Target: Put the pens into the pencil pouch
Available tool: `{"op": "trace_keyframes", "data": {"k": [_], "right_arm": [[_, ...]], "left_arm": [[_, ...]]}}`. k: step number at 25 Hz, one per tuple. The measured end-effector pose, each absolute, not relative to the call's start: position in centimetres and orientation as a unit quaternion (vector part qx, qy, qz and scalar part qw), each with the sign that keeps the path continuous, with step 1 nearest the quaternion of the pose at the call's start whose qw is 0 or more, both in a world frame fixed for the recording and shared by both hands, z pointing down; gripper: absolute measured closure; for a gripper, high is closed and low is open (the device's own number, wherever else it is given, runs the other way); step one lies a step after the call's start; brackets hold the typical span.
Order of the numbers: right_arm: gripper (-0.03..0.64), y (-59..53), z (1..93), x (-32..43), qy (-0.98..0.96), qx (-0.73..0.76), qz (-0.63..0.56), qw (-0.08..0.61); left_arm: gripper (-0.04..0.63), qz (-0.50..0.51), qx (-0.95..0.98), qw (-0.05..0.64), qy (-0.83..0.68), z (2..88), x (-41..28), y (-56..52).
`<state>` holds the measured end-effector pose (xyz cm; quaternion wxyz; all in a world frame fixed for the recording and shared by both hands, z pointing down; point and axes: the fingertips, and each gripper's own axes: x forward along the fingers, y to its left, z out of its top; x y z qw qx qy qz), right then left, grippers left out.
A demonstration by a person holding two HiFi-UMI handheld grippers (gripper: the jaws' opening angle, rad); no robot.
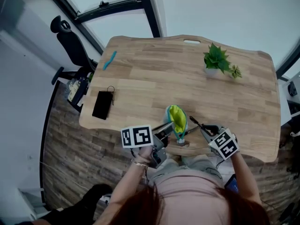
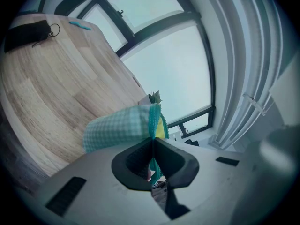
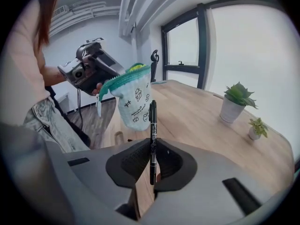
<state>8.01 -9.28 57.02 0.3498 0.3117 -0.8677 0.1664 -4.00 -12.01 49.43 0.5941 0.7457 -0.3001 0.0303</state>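
A mint-green pouch [image 1: 176, 121] with a yellow lining hangs open-mouthed above the table's near edge. My left gripper [image 1: 163, 129] is shut on its rim; in the left gripper view the jaws pinch the teal zipper edge of the pouch [image 2: 122, 128]. Just right of the pouch, my right gripper [image 1: 202, 128] is shut on a black pen [image 1: 196, 123]. In the right gripper view the black pen [image 3: 152, 135] stands upright between the jaws, its tip close in front of the pouch [image 3: 133, 102]. A blue pen [image 1: 109, 60] lies at the table's far left corner.
A black case [image 1: 102, 104] with a ring lies near the table's left edge. Two small potted plants [image 1: 216, 59] stand at the far right. An office chair [image 1: 70, 41] is beyond the left corner. The wooden table [image 1: 154, 78] spans the middle.
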Motion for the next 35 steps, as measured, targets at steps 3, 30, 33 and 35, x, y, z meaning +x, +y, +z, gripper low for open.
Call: {"op": "trace_keyframes", "data": {"k": [3,30,33,35], "right_arm": [[0.583,-10.1,55.0,8.1,-0.872,0.336,0.171,0.311],[0.584,-14.1,41.2,4.8,-0.922,0.337,0.189,0.023],[0.583,-14.0,41.2,4.6,-0.924,0.329,0.193,0.017],[0.583,-14.0,41.0,4.5,-0.925,0.326,0.198,0.005]], "left_arm": [[0.586,0.029,0.747,0.594,-0.298,49.3,-3.7,-12.1],[0.586,0.066,0.755,0.598,-0.262,49.7,0.1,-12.1],[0.586,0.071,0.757,0.597,-0.255,49.8,0.8,-11.8],[0.586,0.075,0.758,0.598,-0.251,49.8,1.2,-11.7]]}}
